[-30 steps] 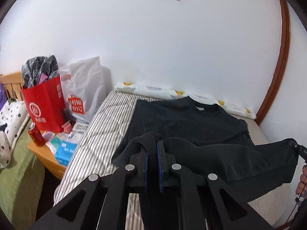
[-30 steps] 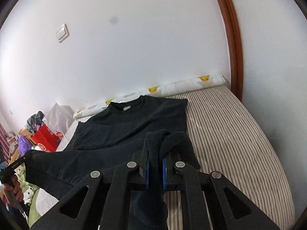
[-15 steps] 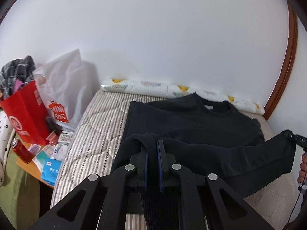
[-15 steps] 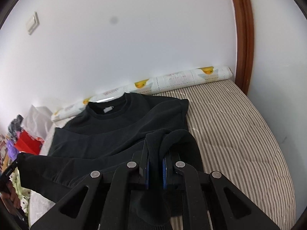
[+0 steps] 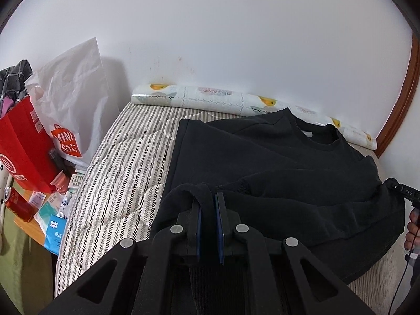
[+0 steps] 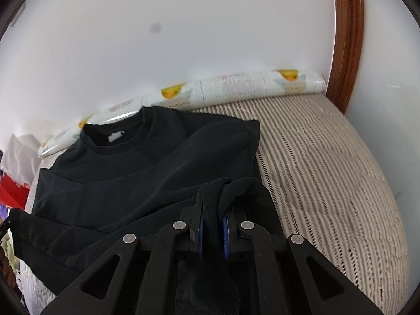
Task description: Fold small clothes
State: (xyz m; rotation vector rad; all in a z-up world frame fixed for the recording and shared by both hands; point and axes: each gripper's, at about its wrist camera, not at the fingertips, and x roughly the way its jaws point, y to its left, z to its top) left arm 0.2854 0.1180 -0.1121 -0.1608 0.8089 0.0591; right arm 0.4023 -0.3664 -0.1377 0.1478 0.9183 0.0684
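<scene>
Black sweatshirt (image 5: 262,157) on striped bed (image 5: 126,168), hem end hidden under grippers, collar toward wall; left gripper (image 5: 208,204) and right gripper (image 6: 214,210) each clamp a hem corner.

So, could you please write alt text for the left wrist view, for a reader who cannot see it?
The left gripper is shut on a bunched edge of a black long-sleeved sweatshirt lying on a striped mattress against a white wall. A red paper bag and a white plastic shopping bag stand at the left; the right gripper shows at the right edge.
</scene>
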